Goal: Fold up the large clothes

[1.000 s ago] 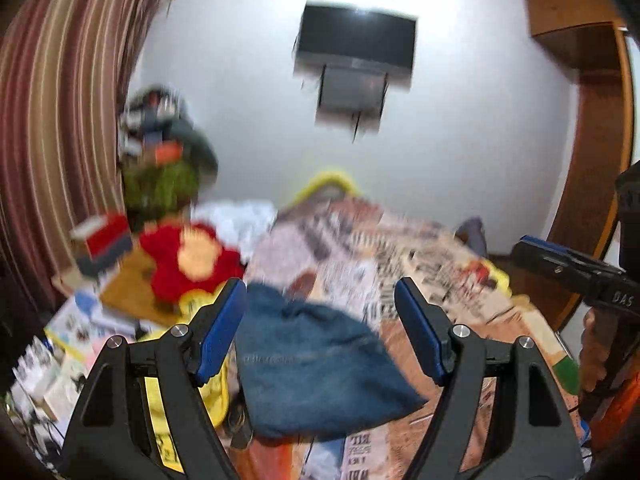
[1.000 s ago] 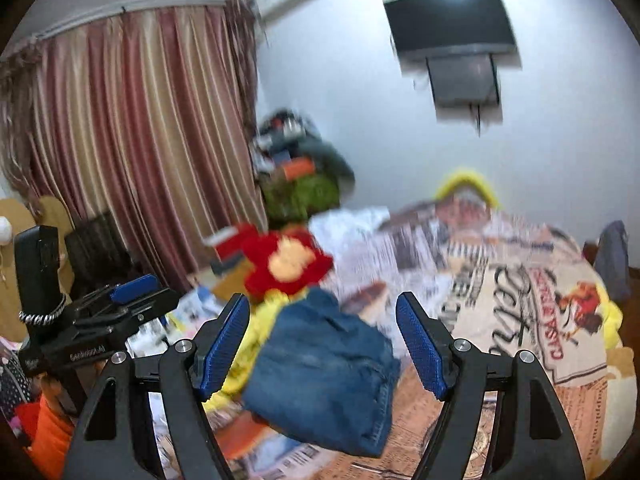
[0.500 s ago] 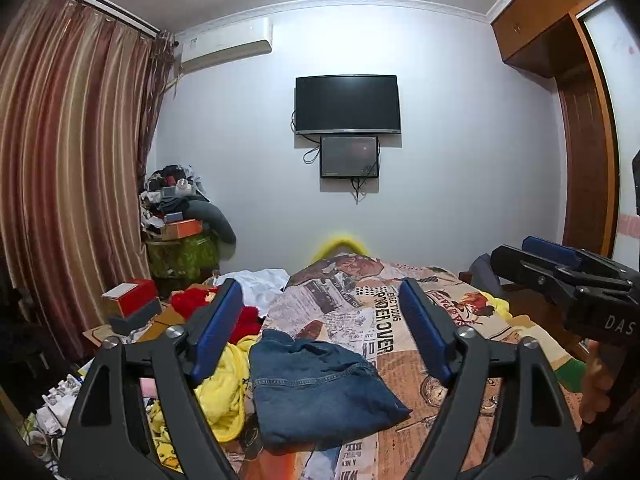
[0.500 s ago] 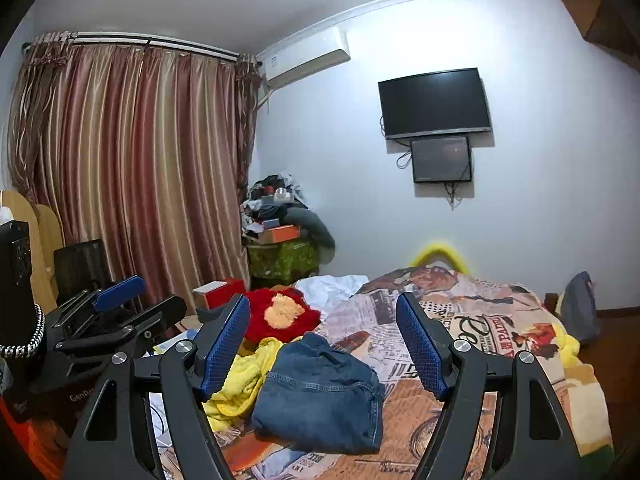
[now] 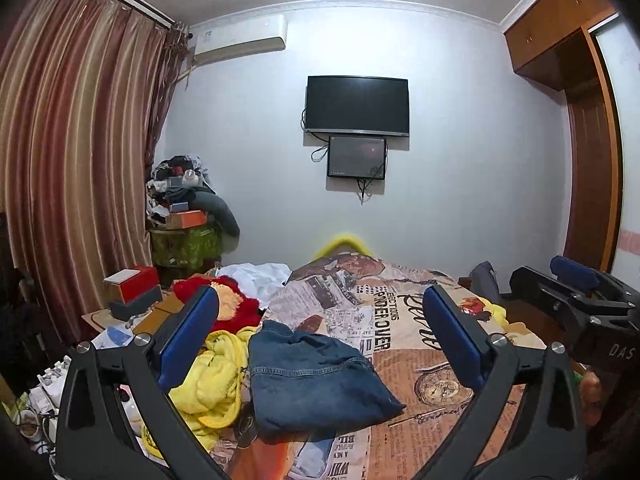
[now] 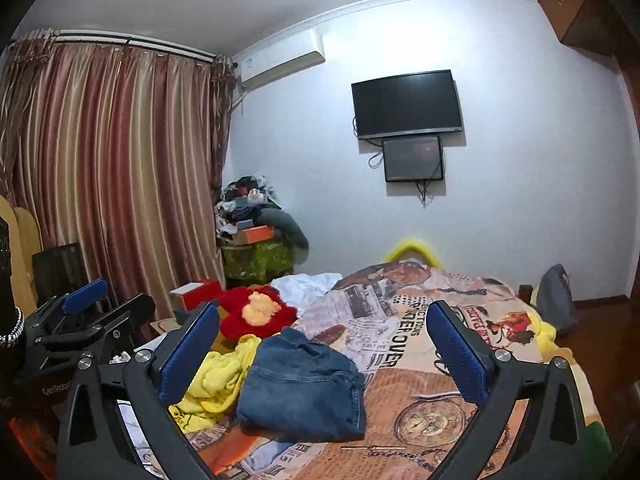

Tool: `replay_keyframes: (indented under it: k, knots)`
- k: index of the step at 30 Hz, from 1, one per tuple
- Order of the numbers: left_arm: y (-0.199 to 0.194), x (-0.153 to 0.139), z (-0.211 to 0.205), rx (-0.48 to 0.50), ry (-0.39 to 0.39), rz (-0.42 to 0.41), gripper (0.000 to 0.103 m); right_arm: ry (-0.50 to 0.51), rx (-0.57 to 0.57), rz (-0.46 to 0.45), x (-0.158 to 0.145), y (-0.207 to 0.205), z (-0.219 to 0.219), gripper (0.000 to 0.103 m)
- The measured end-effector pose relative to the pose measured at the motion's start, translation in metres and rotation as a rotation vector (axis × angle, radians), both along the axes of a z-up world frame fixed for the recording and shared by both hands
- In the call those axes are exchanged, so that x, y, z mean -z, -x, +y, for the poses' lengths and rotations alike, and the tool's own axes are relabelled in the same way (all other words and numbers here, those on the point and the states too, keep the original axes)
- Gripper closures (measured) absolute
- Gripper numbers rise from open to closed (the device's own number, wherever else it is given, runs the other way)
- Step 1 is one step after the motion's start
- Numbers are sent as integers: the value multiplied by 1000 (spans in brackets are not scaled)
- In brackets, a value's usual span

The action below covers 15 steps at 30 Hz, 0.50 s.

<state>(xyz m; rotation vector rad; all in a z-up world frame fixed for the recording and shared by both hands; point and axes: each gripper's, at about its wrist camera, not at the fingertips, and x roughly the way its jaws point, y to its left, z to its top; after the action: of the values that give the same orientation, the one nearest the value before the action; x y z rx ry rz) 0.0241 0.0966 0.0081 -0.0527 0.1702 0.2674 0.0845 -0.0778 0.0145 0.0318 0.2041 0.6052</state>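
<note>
A folded pair of blue jeans (image 5: 312, 380) lies on the newspaper-print bedspread (image 5: 404, 320); it also shows in the right wrist view (image 6: 304, 388). My left gripper (image 5: 320, 340) is open and empty, held above and in front of the jeans. My right gripper (image 6: 324, 344) is open and empty too, above the near side of the bed. The right gripper shows at the right edge of the left wrist view (image 5: 580, 304). The left gripper shows at the left edge of the right wrist view (image 6: 80, 320).
A yellow garment (image 5: 216, 376) lies left of the jeans, with a red and yellow plush (image 6: 256, 312) and a white cloth (image 5: 260, 276) beyond. A cluttered stack (image 5: 184, 216) stands in the corner by the curtain (image 5: 72, 168). A TV (image 5: 356, 104) hangs on the wall.
Both grippers have tilted up and drawn back from the jeans, so the views now take in the whole room. The jeans lie still. Both jaws stay open.
</note>
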Motion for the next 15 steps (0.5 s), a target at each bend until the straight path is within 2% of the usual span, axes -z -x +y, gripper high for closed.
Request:
replay_keyframes:
  k: [15]
  knots:
    - [-4,6,2,-5,6,19,0,15,3,20,4,-5,1,0]
